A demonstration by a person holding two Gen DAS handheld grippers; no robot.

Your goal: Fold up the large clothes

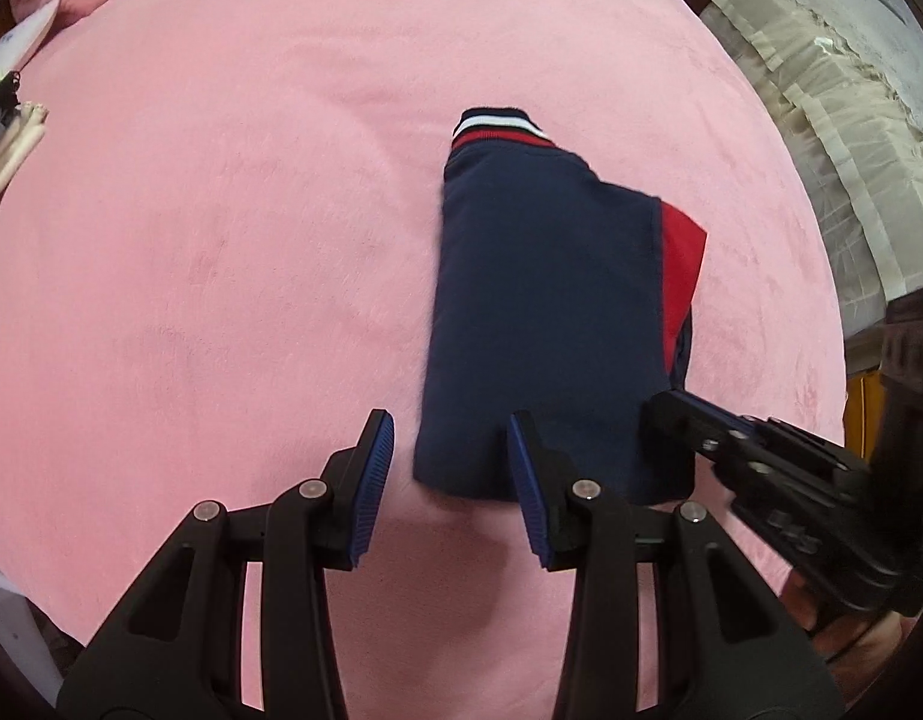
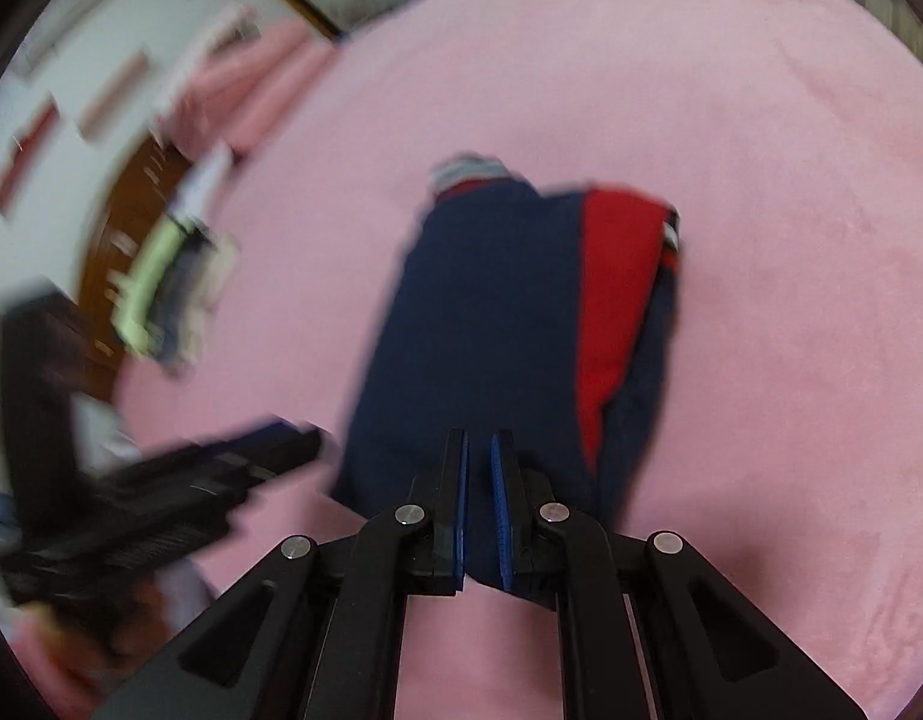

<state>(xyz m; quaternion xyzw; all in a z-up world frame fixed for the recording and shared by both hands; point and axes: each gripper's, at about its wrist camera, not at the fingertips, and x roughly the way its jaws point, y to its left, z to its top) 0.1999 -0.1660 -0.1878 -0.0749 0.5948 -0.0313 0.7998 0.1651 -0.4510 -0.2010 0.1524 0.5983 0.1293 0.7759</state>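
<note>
Folded into a tall narrow packet on the pink bed (image 1: 221, 240): a navy top (image 1: 545, 300) with a red panel down its right side and a striped band at the far end. Lies flat in the middle of the bed, long side running near to far, near edge just under both tools. Looks well along in the folding, judging by the tidy left edge; right side less neat, with the red panel sticking out past the navy layer.

Left gripper (image 1: 452, 426) poised above the near left corner of the top, pointing steeply down, jaws partly apart and holding nothing; pink cover and the corner of the cloth visible between the pads. Probably placed there to take that corner.

Right gripper (image 2: 479, 438) over the near edge further right, jaws drawn in to a thin slit. Cannot tell whether any cloth is pinched in that slit; navy fabric shows behind it, but no clear fold between the pads. From the left camera, its tip (image 1: 671, 408) sits at the near right part of the top.

Likely aim of the paired placement: one tool per near corner, so the near end can go over toward the striped band evenly
</note>
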